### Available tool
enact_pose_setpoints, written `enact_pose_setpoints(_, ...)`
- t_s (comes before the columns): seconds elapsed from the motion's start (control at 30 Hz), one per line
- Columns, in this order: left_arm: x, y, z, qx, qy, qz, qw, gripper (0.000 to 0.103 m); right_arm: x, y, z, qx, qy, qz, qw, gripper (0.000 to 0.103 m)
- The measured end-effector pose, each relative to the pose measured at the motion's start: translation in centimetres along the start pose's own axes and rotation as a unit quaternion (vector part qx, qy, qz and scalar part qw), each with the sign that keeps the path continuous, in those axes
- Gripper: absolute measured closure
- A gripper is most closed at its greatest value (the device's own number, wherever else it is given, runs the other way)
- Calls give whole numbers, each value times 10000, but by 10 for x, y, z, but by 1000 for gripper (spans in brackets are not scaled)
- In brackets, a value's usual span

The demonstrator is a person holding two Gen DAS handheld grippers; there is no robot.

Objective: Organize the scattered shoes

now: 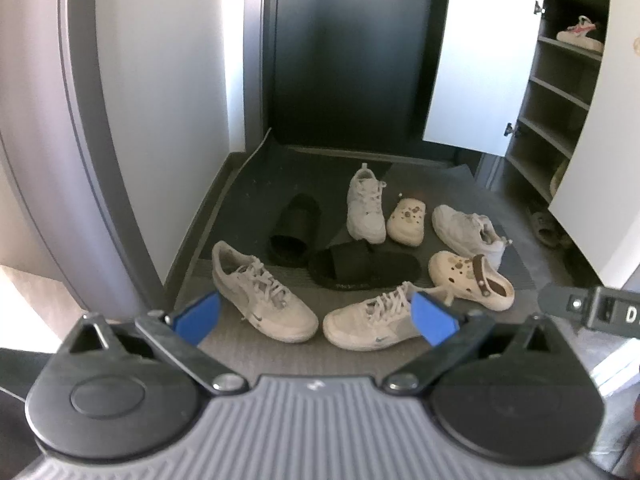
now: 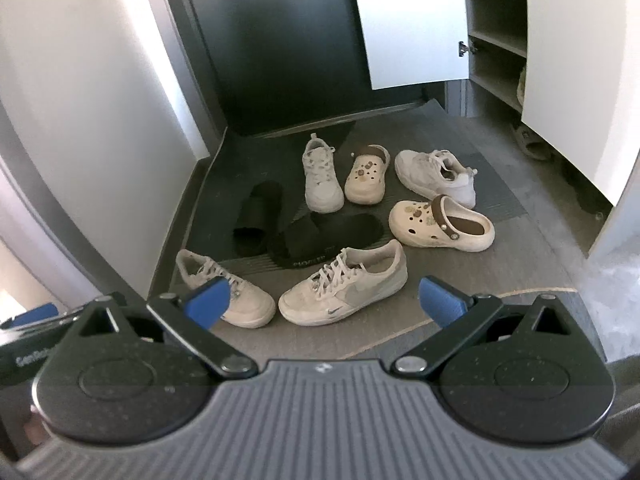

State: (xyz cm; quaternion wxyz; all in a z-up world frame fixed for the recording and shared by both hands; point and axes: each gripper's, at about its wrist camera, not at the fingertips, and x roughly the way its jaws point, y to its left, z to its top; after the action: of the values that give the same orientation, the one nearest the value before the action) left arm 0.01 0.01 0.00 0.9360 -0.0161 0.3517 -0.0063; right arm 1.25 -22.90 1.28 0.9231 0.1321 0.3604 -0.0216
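Both grippers spread wide and empty above scattered shoes on a dark mat.

Left gripper (image 1: 316,318) and right gripper (image 2: 326,300) hang over the mat (image 2: 496,200), blue pads apart, holding nothing. Nearest, at 6 o'clock, two grey sneakers (image 2: 344,284) lie toe to toe. Behind them two black slides (image 2: 320,238) overlap at centre. At 12 o'clock stands a white trainer (image 2: 322,180), a cream clog (image 2: 366,180) just beside it; its mate trainer (image 2: 436,176) and second clog (image 2: 440,224) lie toward 2 o'clock. The cabinet (image 1: 560,92) stands open at 2 o'clock, a pink-trimmed shoe (image 1: 580,34) on an upper shelf.
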Motion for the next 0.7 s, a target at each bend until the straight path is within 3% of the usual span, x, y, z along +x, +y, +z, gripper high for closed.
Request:
enact_pose_setpoints(0.2,-2,1,-1,54,-164,63,9998,0,1,-1,-6,-86,-124,93,9998,0)
enact_pose_setpoints(0.33,-9,-23,-8,235,-116,200,9995,0,-2,5,-8,-90,-219,16,9997,0)
enact_pose_setpoints(0.53,-2,-10,-4,102,37,118,9999,0,-2,2,-2,-23,-196,236,9995,0)
enact_pose_setpoints(0.7,2,-2,-3,28,135,58,9999,0,-2,4,0,-19,-125,183,9998,0)
